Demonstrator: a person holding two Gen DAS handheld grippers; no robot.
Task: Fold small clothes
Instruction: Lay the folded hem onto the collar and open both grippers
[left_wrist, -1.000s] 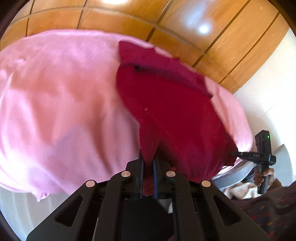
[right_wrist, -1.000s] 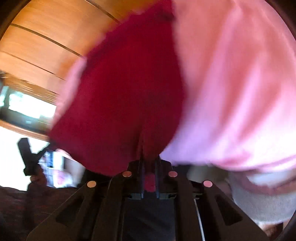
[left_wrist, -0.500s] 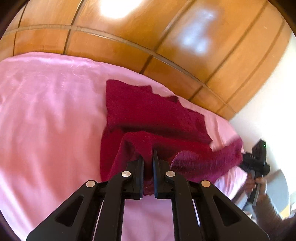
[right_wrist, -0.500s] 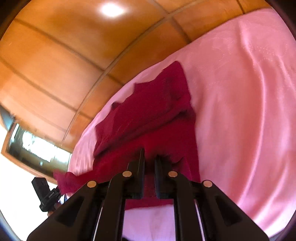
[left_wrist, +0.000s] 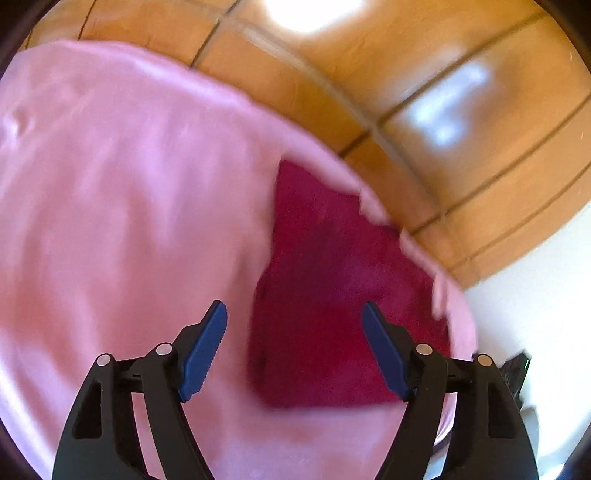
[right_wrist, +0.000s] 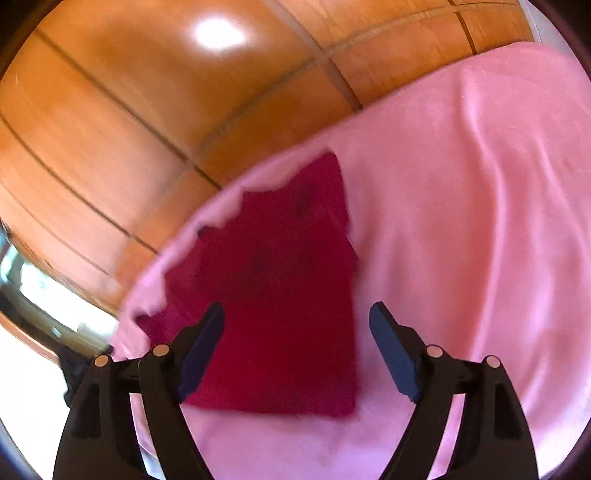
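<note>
Centre-right of left wrist view, dark-red knit garment (left_wrist: 332, 295) now lies doubled on pink bedsheet (left_wrist: 129, 203), w/ left hand-held gripper (left_wrist: 291, 314) & right hand-held gripper (right_wrist: 295, 317) both gone from pinching cloth to wide apart, empty — fold prob. done.

Small dark-red knit garment (left_wrist: 332, 295) (right_wrist: 280, 295) lies folded flat, w/ straight near edge, on pink sheet (left_wrist: 129, 203) (right_wrist: 461, 221), close to sheet's far edge.
</note>
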